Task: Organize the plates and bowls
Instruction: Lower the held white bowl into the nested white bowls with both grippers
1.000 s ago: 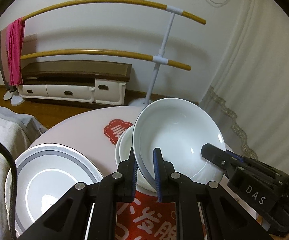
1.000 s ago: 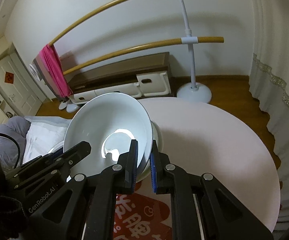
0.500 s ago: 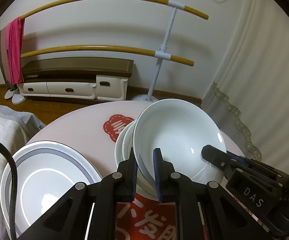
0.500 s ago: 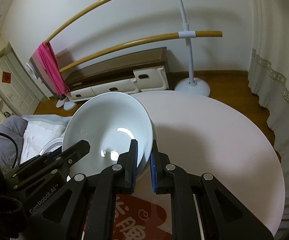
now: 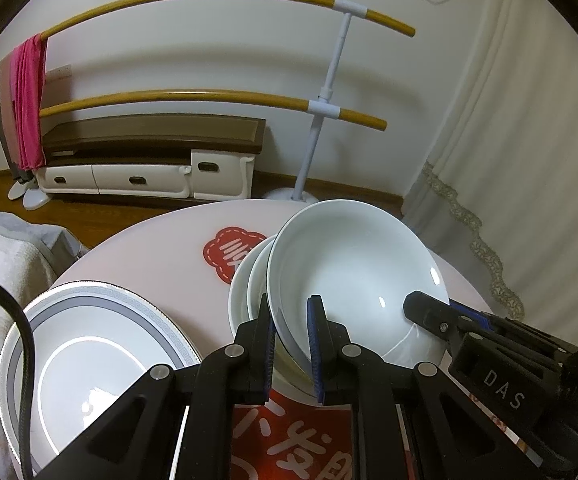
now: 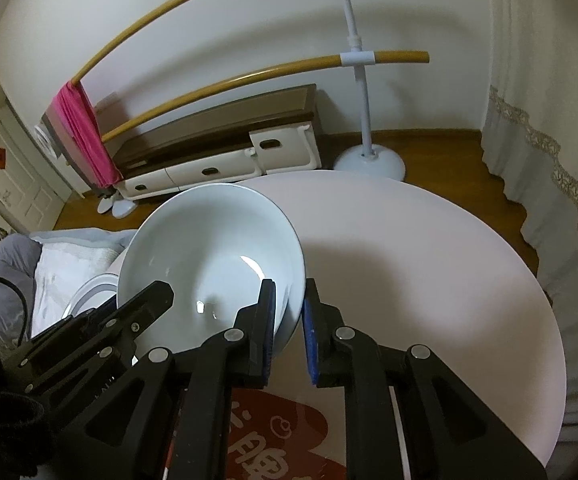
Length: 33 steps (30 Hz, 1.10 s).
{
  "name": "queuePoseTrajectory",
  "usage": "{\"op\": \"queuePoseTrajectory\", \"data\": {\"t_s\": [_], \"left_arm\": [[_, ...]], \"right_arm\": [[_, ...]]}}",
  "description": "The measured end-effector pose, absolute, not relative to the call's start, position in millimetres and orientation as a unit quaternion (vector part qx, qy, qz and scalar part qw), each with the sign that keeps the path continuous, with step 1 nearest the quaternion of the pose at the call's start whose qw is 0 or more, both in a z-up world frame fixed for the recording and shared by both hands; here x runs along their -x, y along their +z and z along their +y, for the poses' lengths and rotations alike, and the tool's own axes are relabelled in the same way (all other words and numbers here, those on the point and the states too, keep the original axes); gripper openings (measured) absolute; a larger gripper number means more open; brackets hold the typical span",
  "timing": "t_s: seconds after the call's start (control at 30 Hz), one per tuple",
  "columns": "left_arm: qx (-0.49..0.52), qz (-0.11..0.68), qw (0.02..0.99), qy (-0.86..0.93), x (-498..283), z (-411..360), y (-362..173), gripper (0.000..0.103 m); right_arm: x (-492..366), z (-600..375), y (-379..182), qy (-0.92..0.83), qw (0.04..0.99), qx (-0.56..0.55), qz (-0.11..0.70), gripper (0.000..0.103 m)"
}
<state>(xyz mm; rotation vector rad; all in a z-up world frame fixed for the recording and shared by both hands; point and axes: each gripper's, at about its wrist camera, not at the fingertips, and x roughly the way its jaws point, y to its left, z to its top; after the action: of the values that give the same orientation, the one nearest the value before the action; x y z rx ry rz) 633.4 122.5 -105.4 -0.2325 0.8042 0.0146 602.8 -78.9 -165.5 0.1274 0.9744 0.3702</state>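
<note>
A deep white bowl [image 5: 349, 264] [image 6: 209, 248] leans tilted on a small stack of white bowls [image 5: 245, 288] on the round pink table [image 6: 409, 280]. My left gripper [image 5: 290, 308] is shut on the bowl's near rim, one pad inside and one outside. My right gripper [image 6: 289, 292] straddles the opposite rim. Its jaws are opening, and a thin gap shows between the outer pad and the bowl wall. In the left wrist view the right gripper [image 5: 429, 312] reaches in from the right. To the left lies a grey-banded plate [image 5: 89, 344] [image 6: 89, 288].
Red stickers [image 5: 229, 256] mark the tabletop. Bare table surface spreads to the right of the bowls. Beyond the table stand a drying rack [image 5: 329, 112] with a pink towel, a low cabinet [image 5: 149, 160], a curtain [image 5: 509, 160] and bedding [image 6: 49, 260] on the left.
The right jaws have parted slightly around the bowl's rim. The bowl has settled a little lower onto the stack. The left grip is unchanged.
</note>
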Motion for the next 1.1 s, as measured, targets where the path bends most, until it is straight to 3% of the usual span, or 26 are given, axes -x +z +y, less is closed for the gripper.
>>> {"op": "queuePoseTrajectory", "data": {"t_s": [0.13,0.27,0.43,0.6,1.1], "left_arm": [[0.111,0.390,0.914,0.010,-634,124,-106,0.011],[0.111,0.391,0.914,0.010,-634,124,-105,0.011],[0.111,0.391,0.913,0.013,-634,124,-106,0.011],[0.116,0.393,0.912,0.009,-634,127,-104,0.012],[0.130,0.392,0.911,0.010,-630,136,-97,0.015]], "right_arm": [[-604,-79,-167,0.166,0.862,-0.064,0.474,0.015],[-608,-81,-175,0.153,0.855,-0.067,0.491,0.033],[-611,-85,-182,0.165,0.846,-0.086,0.499,0.033],[-612,-83,-185,0.183,0.842,-0.093,0.499,0.026],[-611,-80,-185,0.187,0.840,-0.098,0.499,0.027]]}}
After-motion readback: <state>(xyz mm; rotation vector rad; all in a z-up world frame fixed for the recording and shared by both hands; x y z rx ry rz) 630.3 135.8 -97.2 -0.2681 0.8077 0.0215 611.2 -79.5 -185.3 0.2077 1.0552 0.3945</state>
